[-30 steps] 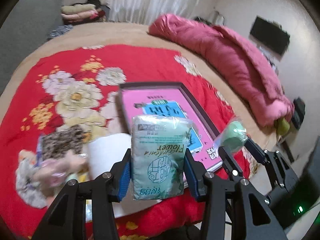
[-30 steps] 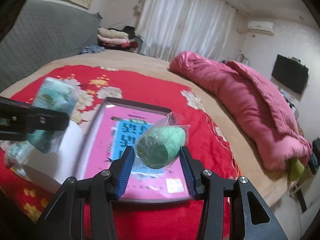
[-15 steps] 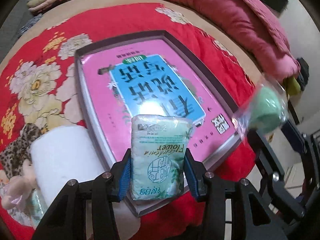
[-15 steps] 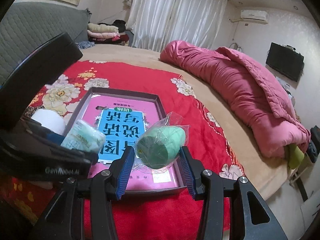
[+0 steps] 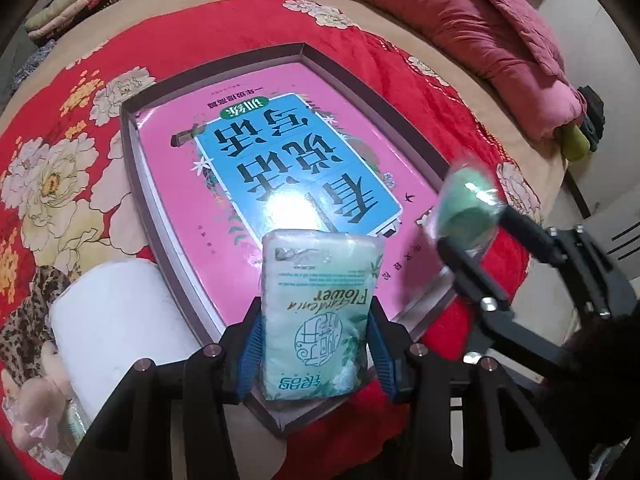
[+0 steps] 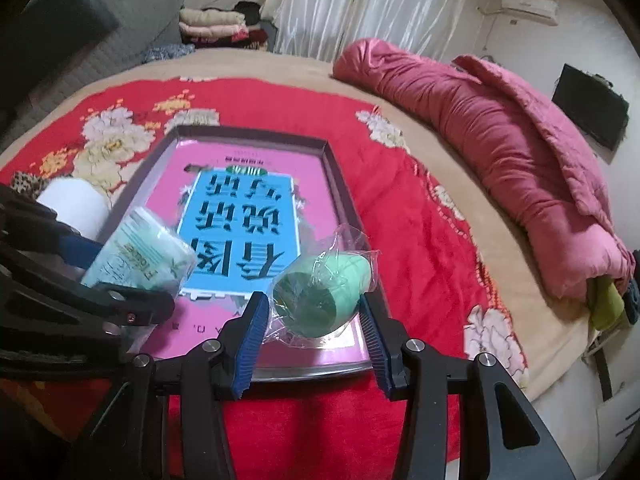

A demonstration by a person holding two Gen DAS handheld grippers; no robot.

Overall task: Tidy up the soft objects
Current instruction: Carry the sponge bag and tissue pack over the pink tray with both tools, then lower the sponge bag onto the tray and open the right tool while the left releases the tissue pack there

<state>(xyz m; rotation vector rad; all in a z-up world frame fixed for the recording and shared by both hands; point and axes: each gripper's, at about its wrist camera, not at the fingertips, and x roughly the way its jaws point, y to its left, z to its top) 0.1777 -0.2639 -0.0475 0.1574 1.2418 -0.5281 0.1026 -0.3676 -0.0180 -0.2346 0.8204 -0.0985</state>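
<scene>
Tissue pack [image 5: 318, 316] is clamped between left gripper [image 5: 316, 344] pads, over the tray [image 5: 128, 152]; bagged green sponge [image 6: 320, 296] is clamped in right gripper [image 6: 312, 340], over the tray's near edge.

We are viewing a pale green tissue pack [image 5: 318, 316], a soft rectangular packet in clear film printed with "Flower" and a round emblem; it is standing upright, its print upside down to the left wrist camera, over the near edge of the tray. We are also seeing a green egg-shaped sponge [image 6: 320, 300], sealed in a crinkled transparent bag, hanging tilted above the tray's near right corner. The shallow dark-rimmed tray [image 5: 130, 168] is lying flat on the red floral bedspread, its floor covered by a pink and blue printed sheet.
</scene>
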